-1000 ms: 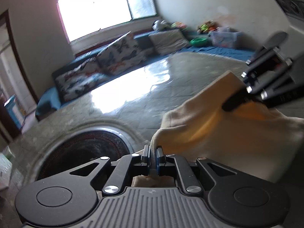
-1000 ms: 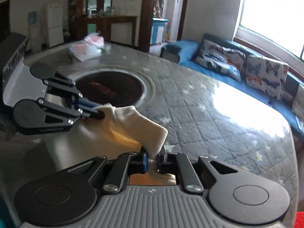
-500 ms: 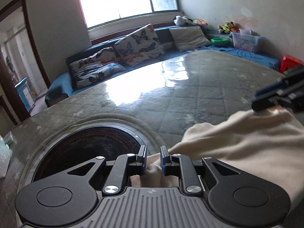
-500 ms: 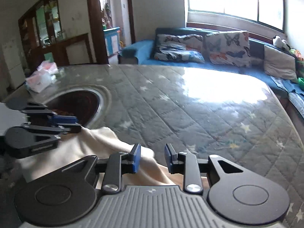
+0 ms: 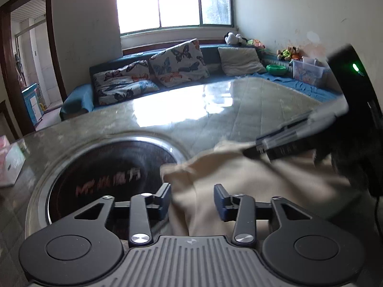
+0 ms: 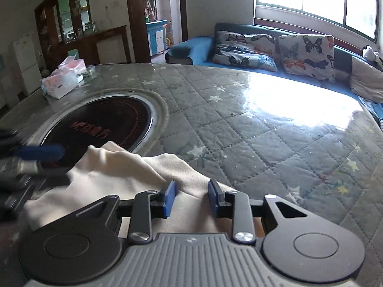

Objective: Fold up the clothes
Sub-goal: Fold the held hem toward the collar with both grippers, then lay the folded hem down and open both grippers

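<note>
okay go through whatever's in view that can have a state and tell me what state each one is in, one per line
Left tongs: opening, cloth between the pads, not pinched.
Right tongs: opening, cloth between the pads, not pinched.
Cream cloth: rumpled on the table, partly over the cooktop rim.
Round cooktop: no glow, bare.
Doorway: open.

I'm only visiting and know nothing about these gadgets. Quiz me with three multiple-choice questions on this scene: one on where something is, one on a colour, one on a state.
1. Where does the cream cloth lie?
A. on the sofa
B. on the table beside the round black cooktop
C. on the floor

2. What colour are the pads of the right gripper?
A. red
B. yellow
C. blue

3. How do the jaws of the left gripper stand?
A. apart, cloth between them
B. clamped shut on cloth
C. holding a pillow

Answers: 1 B, the cloth's edge reaches the cooktop's rim. 2 C, both pads show blue. 3 A, the jaws are opening and a clear gap shows beside the cloth.
</note>
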{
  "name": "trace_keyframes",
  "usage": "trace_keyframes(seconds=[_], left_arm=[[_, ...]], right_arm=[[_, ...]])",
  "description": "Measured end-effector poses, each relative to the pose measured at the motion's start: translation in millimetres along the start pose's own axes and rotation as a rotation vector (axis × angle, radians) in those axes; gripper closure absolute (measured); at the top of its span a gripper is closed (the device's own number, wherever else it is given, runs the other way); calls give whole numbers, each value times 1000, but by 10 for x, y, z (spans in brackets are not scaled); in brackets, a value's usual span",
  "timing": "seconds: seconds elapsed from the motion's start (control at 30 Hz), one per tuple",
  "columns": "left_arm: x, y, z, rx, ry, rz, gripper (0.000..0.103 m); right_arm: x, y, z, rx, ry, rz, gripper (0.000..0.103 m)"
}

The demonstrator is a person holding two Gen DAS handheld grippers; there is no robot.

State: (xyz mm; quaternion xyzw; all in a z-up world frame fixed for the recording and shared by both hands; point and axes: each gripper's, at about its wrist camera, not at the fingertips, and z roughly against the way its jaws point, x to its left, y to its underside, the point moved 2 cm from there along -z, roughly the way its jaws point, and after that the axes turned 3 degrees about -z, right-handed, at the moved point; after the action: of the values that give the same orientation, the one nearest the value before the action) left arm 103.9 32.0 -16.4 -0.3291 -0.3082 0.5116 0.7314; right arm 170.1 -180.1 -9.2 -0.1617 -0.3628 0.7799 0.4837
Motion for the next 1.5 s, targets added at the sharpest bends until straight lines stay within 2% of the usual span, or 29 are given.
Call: trace_keyframes(seconds=[0.1,0.27,0.43,0.67,0.8,0.93,1.0,1.07,1.23,1.5], left_arm=[[16,111,-45,34,-9,22,57],[72,165,-47,66,53,84,66],[48,251,90,76,104,87,68],[-38,434,398,98,194,61,67],[-24,394,525,85,177,32,65],[54,198,541,29,141,40,66],[40,105,482,10,144,44,66],[9,32,393,1,147,47,66],[-84,-100,119,14,159,61,70],[-126,-174,-195,44,160,102,70]], right_arm=[[-21,3,-32,-5,-7,-3,70],[3,29,0,-2,-11,25,70],[10,50,44,3,-29,33,70],[142,259,273,15,-56,75,70],[233,374,453,11,-47,102,71],[339,328,597,-31,-61,97,73],[408,278,620,-39,-69,107,77],[480,233,568,-23,-81,118,85],[594,231,318,27,-64,152,87],[358,331,782,-46,-37,100,87]])
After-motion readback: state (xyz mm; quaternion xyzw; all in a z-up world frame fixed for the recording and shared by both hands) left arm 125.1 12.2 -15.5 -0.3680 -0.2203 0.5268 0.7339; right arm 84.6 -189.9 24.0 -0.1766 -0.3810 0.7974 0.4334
